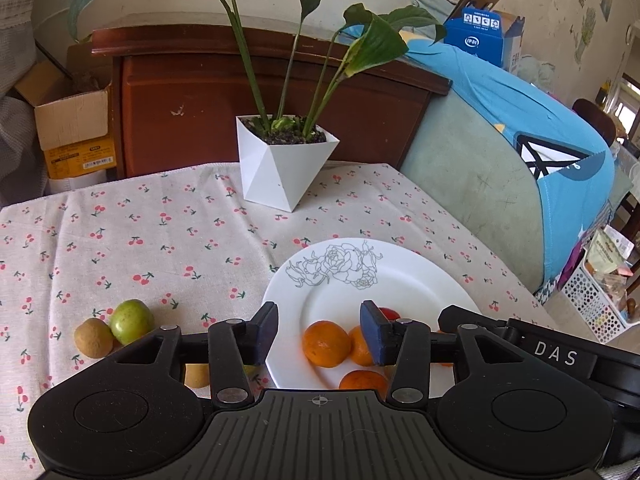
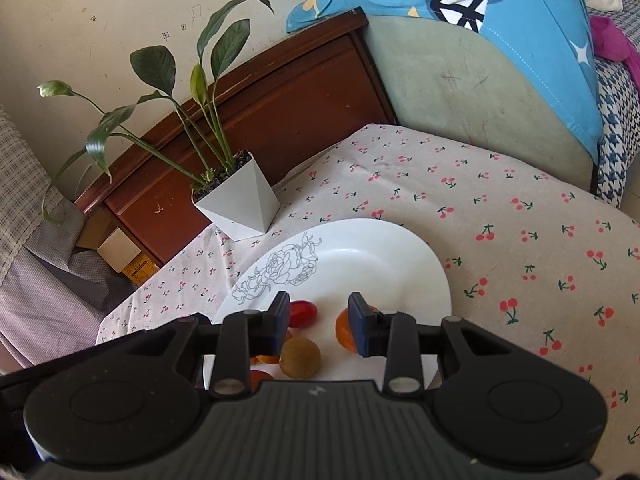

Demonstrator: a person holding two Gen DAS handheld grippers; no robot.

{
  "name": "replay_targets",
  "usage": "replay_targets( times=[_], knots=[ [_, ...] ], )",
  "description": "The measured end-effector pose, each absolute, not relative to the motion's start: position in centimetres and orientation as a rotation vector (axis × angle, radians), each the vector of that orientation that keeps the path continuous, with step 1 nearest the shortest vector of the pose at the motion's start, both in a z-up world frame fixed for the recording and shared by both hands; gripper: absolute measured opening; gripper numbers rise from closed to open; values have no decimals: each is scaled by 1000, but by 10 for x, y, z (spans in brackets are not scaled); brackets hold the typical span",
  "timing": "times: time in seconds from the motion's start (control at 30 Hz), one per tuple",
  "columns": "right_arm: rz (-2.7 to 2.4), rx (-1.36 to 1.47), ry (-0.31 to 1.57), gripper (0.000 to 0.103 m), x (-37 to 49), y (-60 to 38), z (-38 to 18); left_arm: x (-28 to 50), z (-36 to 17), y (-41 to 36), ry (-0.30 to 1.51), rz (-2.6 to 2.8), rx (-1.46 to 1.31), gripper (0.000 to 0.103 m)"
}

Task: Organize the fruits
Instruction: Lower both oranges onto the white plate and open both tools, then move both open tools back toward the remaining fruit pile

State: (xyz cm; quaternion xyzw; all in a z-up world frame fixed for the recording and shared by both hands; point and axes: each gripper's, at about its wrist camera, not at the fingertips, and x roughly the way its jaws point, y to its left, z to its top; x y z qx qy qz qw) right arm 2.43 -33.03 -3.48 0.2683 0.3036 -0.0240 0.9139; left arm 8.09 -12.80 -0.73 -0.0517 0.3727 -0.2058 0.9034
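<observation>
Cherry-print tablecloth (image 1: 120,240) bears plate (image 1: 400,280) with oranges (image 1: 326,343); both fingers (image 1: 266,332) parted.

A potted plant (image 1: 282,164) stands on the cherry-print tablecloth (image 1: 160,232) before a wooden headboard (image 1: 260,92).

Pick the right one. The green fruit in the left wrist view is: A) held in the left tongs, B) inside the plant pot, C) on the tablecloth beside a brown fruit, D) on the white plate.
C: the green fruit lies on the tablecloth touching a brown fruit, left of the plate.
</observation>
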Motion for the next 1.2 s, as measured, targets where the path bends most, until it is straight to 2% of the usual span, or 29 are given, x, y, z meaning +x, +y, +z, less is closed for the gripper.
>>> replay_targets(
  times=[0.73, 1.2],
  knots=[
    [238, 406, 659, 34, 16, -258, -28, 73, 8, -43, 778, -272, -93, 45],
    [338, 255, 687, 34, 26, -215, -40, 76, -14, -15, 799, -204, -63, 45]
  ],
)
